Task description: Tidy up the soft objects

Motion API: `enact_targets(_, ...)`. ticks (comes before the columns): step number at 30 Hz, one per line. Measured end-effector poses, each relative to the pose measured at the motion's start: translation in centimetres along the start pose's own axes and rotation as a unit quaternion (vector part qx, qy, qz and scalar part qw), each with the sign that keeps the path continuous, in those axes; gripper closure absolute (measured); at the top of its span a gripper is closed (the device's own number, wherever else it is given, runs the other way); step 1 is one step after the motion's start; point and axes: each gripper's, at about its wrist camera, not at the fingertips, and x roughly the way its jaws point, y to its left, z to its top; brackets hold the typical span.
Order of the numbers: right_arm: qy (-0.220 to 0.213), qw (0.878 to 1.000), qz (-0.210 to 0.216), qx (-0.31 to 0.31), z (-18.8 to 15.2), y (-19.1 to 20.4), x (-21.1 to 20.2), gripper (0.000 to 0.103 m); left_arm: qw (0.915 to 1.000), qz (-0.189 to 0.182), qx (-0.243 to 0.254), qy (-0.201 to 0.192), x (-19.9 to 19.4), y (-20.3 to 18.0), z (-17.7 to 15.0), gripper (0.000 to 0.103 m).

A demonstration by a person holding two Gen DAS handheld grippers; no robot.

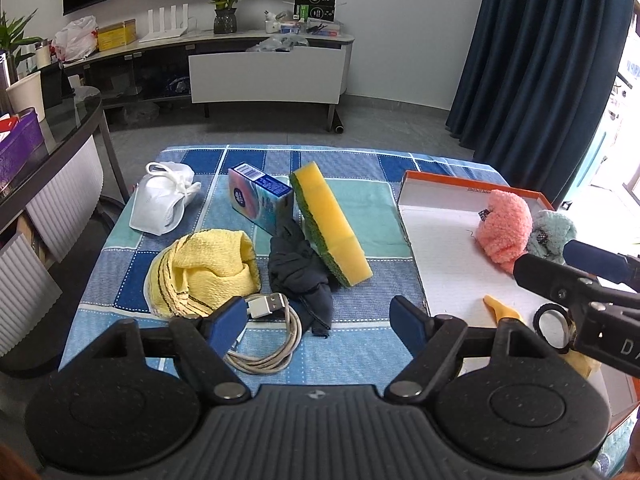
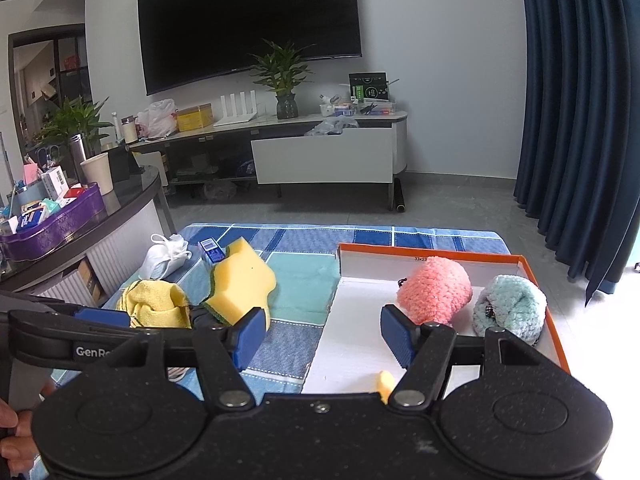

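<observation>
An orange-rimmed white box [image 1: 440, 256] [image 2: 360, 344] at the right holds a pink fluffy piece [image 1: 504, 226] [image 2: 434, 290], a pale blue fluffy piece [image 1: 554, 234] [image 2: 510, 306], a yellow scrap [image 1: 500, 310] and a black ring [image 1: 552, 326]. On the checked cloth lie a yellow towel [image 1: 204, 272] [image 2: 154, 306], a dark cloth [image 1: 300, 276], a yellow-green sponge [image 1: 330, 226] [image 2: 240, 284] and a white mask [image 1: 164, 204] [image 2: 166, 258]. My left gripper [image 1: 318, 320] is open and empty above the cloth's near edge. My right gripper [image 2: 322, 338] is open and empty at the box's left edge.
A blue carton [image 1: 260, 200] stands behind the sponge. A coiled USB cable [image 1: 272, 336] lies by my left finger. A dark side table [image 1: 52, 128] with a purple tray [image 2: 60, 222] stands at the left. A TV cabinet [image 2: 320, 152] and blue curtain [image 2: 580, 120] are behind.
</observation>
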Motion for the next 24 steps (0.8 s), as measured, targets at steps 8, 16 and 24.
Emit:
enact_targets(8, 0.004, 1.000, 0.008, -0.009, -0.3, 0.6, 0.1, 0.026, 0.9999, 0.004, -0.012, 0.001, 0.0, 1.3, -0.2, 0.023)
enact_targets(16, 0.008, 1.000, 0.010, -0.010, -0.4, 0.6, 0.3, 0.026, 0.9992, 0.016, -0.036, -0.002, -0.3, 3.7, -0.2, 0.022)
enact_targets(24, 0.014, 1.000, 0.016, -0.016, -0.5, 1.0, 0.7, 0.026, 0.9981, 0.030, -0.054, 0.004, -0.2, 5.7, -0.5, 0.022)
